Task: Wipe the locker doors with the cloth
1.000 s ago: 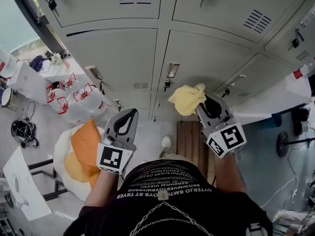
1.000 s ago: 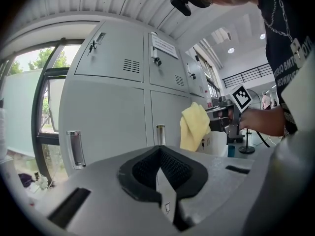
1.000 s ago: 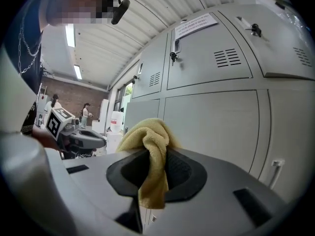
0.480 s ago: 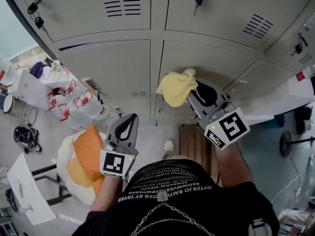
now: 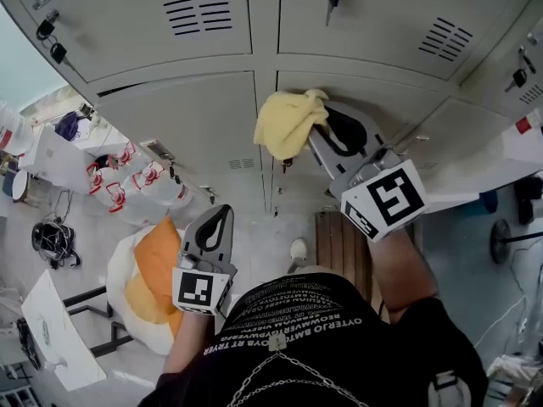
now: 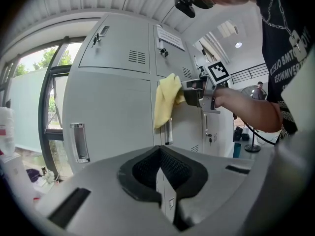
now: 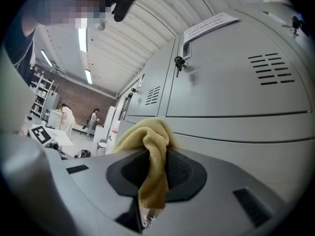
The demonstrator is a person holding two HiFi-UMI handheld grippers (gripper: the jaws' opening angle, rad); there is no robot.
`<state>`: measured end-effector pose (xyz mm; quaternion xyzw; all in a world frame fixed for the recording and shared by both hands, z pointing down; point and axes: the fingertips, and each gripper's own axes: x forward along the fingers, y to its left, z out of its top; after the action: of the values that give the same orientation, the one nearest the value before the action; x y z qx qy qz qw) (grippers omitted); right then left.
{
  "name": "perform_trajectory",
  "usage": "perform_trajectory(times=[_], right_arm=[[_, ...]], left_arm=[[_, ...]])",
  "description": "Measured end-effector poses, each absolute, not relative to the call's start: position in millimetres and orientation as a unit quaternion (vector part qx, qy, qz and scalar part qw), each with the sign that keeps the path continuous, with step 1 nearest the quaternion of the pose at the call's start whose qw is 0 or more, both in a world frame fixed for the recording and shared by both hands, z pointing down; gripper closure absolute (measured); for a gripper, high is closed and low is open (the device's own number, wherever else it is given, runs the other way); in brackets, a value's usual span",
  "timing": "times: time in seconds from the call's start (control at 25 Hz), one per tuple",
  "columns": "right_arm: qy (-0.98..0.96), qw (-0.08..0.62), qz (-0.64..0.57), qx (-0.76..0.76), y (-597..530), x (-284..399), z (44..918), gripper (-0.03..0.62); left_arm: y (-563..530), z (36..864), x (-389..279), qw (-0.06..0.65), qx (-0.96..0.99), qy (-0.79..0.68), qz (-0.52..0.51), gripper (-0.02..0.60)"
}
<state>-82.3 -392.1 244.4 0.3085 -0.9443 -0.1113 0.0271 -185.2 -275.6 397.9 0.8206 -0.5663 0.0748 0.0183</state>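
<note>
Grey locker doors (image 5: 191, 113) fill the far side. Right gripper (image 5: 316, 132) is raised by the middle door seam, jaws clenched on the yellow cloth (image 5: 284, 124), which sits close against the door face. Left gripper (image 5: 217, 220) is low and near, jaws pressed together, nothing between. Cloth looks soft, light, floppy; pinched at one fold, rest hangs loose.
</note>
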Motion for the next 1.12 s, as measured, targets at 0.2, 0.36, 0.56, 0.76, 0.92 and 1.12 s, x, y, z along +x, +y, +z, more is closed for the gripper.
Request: perform_trajectory(times=[0.2, 0.36, 0.56, 0.76, 0.92, 1.12], right_arm=[[-0.932, 0.025, -0.132, 0.337, -403.1, -81.6, 233.9, 0.525], [-0.922, 0.023, -0.133, 0.363, -414.3, -69.8, 232.2, 0.525], [-0.915, 0.026, -0.135, 0.38, -420.1, -52.6, 233.8, 0.523], [-0.906, 0.034, -0.129, 0.402, -424.1, -24.1, 237.0, 0.523], [-0.895, 0.036, -0.125, 0.425, -428.2, 2.9, 237.0, 0.522], [-0.882, 0.039, -0.115, 0.455, -432.2, 35.0, 240.9, 0.52]], left_arm=[[-272.2, 397.4, -180.7, 0.018, 0.824, -0.561, 0.082, 0.578], [-272.2, 397.3, -175.8, 0.017, 0.829, -0.553, 0.085, 0.578], [-273.3, 397.9, -167.4, 0.015, 0.836, -0.542, 0.09, 0.578], [-275.1, 398.9, -161.0, 0.014, 0.842, -0.531, 0.091, 0.578], [-277.6, 396.1, -156.2, 0.009, 0.845, -0.527, 0.087, 0.578], [-279.2, 396.9, -151.2, 0.007, 0.849, -0.521, 0.086, 0.578]])
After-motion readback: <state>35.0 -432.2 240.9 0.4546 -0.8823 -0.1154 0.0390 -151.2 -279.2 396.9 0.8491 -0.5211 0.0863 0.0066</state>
